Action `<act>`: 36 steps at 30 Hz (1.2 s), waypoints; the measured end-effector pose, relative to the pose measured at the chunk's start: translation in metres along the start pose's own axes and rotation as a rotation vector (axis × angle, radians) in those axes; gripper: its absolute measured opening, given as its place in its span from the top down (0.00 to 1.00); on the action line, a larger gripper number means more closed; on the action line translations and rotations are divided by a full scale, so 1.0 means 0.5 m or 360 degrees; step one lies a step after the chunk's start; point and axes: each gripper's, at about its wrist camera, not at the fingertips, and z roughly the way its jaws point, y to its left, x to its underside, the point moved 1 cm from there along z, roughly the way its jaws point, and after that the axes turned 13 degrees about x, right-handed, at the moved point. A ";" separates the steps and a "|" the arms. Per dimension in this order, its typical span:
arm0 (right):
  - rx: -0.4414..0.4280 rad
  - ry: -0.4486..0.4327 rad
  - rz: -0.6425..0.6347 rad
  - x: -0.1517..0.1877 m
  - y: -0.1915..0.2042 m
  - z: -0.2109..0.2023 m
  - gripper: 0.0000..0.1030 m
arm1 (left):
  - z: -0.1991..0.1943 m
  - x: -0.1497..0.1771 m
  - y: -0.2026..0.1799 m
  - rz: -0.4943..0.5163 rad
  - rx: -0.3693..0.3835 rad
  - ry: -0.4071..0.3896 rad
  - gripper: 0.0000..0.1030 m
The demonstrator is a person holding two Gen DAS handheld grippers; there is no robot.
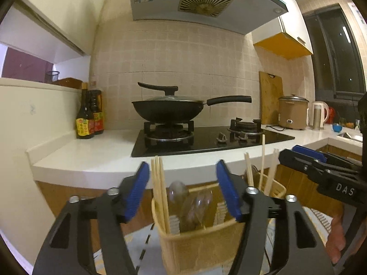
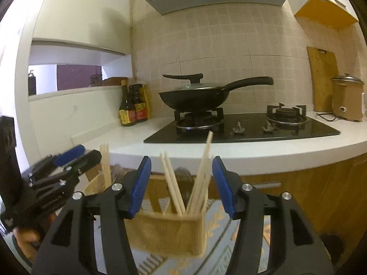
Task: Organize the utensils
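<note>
A beige utensil caddy (image 1: 197,240) is up in the air in front of the counter, between both grippers. It holds wooden chopsticks (image 1: 159,192) and clear spoons (image 1: 197,204) in the left wrist view, and more chopsticks (image 2: 197,183) in the right wrist view. My left gripper (image 1: 183,190) straddles the caddy's left end, pads close to its sides. My right gripper (image 2: 181,185) straddles the caddy (image 2: 169,233) at its right end. The pads' contact with the caddy is hidden. Each gripper shows in the other's view: the right one (image 1: 305,158), the left one (image 2: 75,155).
A white counter (image 1: 96,155) carries a black gas hob (image 1: 206,139) with a lidded wok (image 1: 169,110), sauce bottles (image 1: 88,114) at left, a cutting board (image 1: 270,98), a rice cooker (image 1: 292,112) and a kettle (image 1: 318,114) at right. Wooden cabinet fronts (image 2: 321,188) stand below.
</note>
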 end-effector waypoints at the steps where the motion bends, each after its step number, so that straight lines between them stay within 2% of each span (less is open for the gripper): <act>1: 0.0005 0.0002 -0.0017 0.006 0.002 -0.013 0.50 | -0.012 0.002 -0.004 -0.0002 -0.0005 0.0001 0.37; 3: 0.0018 0.0010 -0.0040 0.020 0.002 -0.041 0.49 | -0.035 0.009 -0.014 0.0002 -0.0028 0.0020 0.35; 7: 0.0051 0.0023 -0.0080 0.055 0.007 -0.090 0.40 | -0.073 0.031 -0.032 -0.0006 -0.0085 0.0050 0.28; 9: 0.0069 0.0031 -0.0100 0.074 0.011 -0.110 0.37 | -0.090 0.046 -0.036 -0.0065 -0.0109 0.0089 0.25; 11: 0.0085 0.0047 -0.0095 0.094 0.012 -0.123 0.27 | -0.107 0.067 -0.040 -0.0131 -0.0127 0.0122 0.25; 13: 0.0159 0.0030 -0.0110 0.126 0.014 -0.142 0.19 | -0.120 0.087 -0.052 -0.0111 -0.0147 0.0129 0.24; 16: 0.0244 -0.0013 -0.0159 0.159 0.024 -0.163 0.17 | -0.131 0.111 -0.073 -0.0075 -0.0220 0.0151 0.21; 20: 0.0330 -0.0044 -0.0186 0.179 0.031 -0.163 0.08 | -0.134 0.133 -0.076 -0.0133 -0.0258 0.0159 0.20; 23: 0.0410 -0.0032 -0.0209 0.191 0.033 -0.156 0.08 | -0.136 0.147 -0.074 -0.0175 -0.0262 0.0155 0.20; 26: 0.0394 -0.0004 -0.0186 0.194 0.026 -0.151 0.08 | -0.136 0.169 -0.060 -0.0299 -0.0193 0.0159 0.20; 32: 0.0465 0.0031 -0.0247 0.198 0.027 -0.130 0.08 | -0.109 0.186 -0.069 -0.0228 -0.0164 0.0257 0.20; 36: 0.0484 0.0063 -0.0228 0.200 0.012 -0.122 0.08 | -0.110 0.188 -0.073 -0.0222 -0.0193 0.0260 0.20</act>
